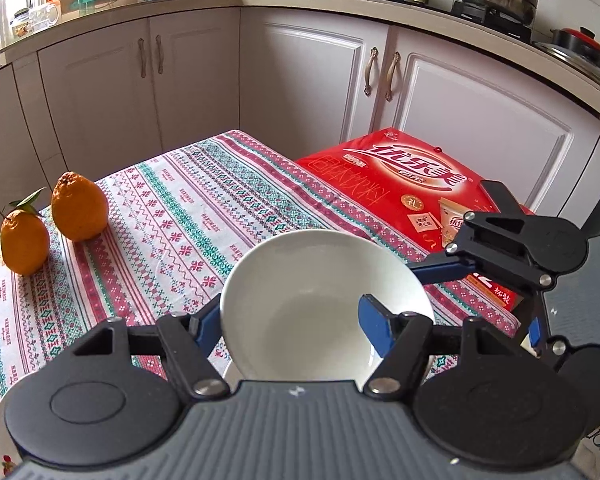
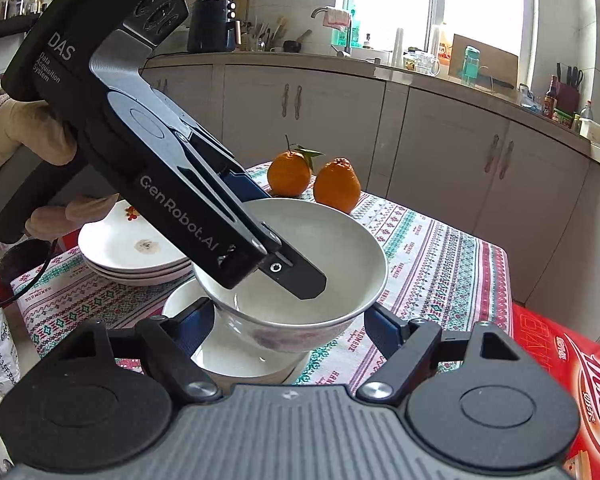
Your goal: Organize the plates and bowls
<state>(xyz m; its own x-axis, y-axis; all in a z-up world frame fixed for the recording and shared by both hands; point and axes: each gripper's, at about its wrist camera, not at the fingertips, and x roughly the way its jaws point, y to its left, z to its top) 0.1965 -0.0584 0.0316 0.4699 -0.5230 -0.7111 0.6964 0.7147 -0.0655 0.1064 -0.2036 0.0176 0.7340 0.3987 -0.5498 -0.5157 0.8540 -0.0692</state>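
L gripper (image 1: 292, 320) angled steeply down over the table (image 1: 172, 216), held from the left side by a gloved hand (image 2: 24, 140) seen in the R wrist view. Its jaws are part closed on a white bowl (image 1: 320, 300): one blue pad inside the bowl, the other outside the rim on the far side, wall pinched between. Bowl tilted, off the cloth.

R gripper (image 2: 290, 322) points down less steeply, comes in from the red box (image 1: 412, 196) side. Jaws moderately apart, one finger either side of the same bowl's lower body; pads look close to or against the wall, contact can't be confirmed from either view.

Containers: held bowl is empty, faint pinkish pattern on outside. Directly beneath it sits a second white bowl (image 2: 228, 352), upright on the cloth, also empty as far as visible. Just behind and left, a stack of plates (image 2: 136, 256), three or so, top one with small flower print, nothing on it. Two oranges (image 2: 312, 178) stand near the table's far edge, well apart from the bowls.

Hard to see: lower bowl mostly covered by upper bowl and R gripper body. Gap vs. touch between the two bowls not readable. Plate stack partly hidden by L gripper. Box cut off at frame edge.
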